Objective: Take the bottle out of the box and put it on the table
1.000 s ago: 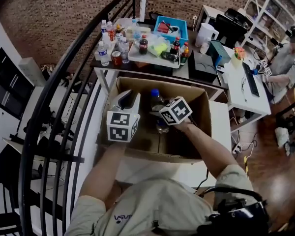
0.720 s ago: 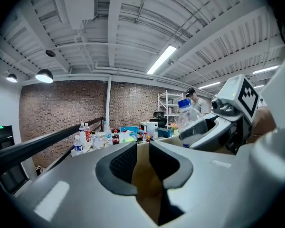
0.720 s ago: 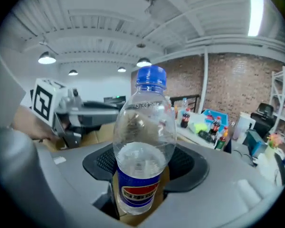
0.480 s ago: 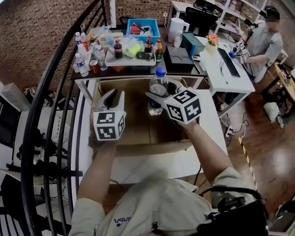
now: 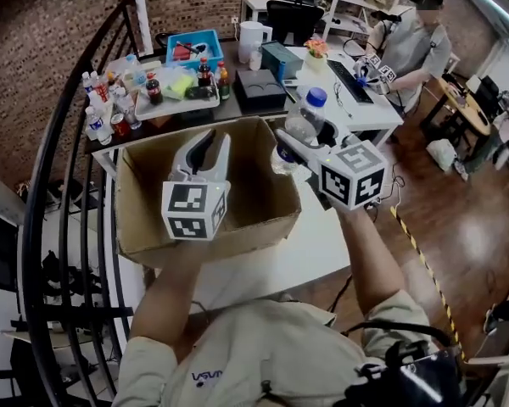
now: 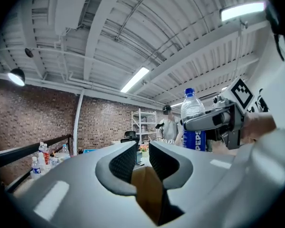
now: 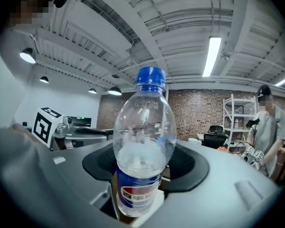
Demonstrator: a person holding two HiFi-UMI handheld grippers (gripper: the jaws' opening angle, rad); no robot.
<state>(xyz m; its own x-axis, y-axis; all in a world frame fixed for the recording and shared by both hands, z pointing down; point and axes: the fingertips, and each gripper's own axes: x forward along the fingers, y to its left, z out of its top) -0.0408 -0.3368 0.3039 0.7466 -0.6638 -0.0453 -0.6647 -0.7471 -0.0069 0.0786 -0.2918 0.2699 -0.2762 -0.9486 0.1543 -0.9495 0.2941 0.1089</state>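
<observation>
A clear bottle [image 5: 299, 125] with a blue cap and a blue label is up in the air, upright, over the right rim of the open cardboard box [image 5: 153, 227]. My right gripper [image 5: 293, 140] is shut on its lower body, one pad on each side of the label. In the right gripper view the bottle [image 7: 143, 141] fills the space between the pads [image 7: 187, 163]. My left gripper [image 5: 205, 147] hangs over the box, jaws a narrow gap apart with nothing between them. The left gripper view shows the bottle [image 6: 194, 122] at the right.
The box rests on a white table [image 5: 310, 248]. Behind it a table [image 5: 237, 108] carries several bottles, a tray and a blue bin [image 5: 191, 49]. A black stair railing [image 5: 59, 185] runs along the left. A person [image 5: 403, 32] works at a desk at the back right.
My right gripper has risen with the bottle, from inside the box to above its right rim. My left gripper has also come up, out of the box.
</observation>
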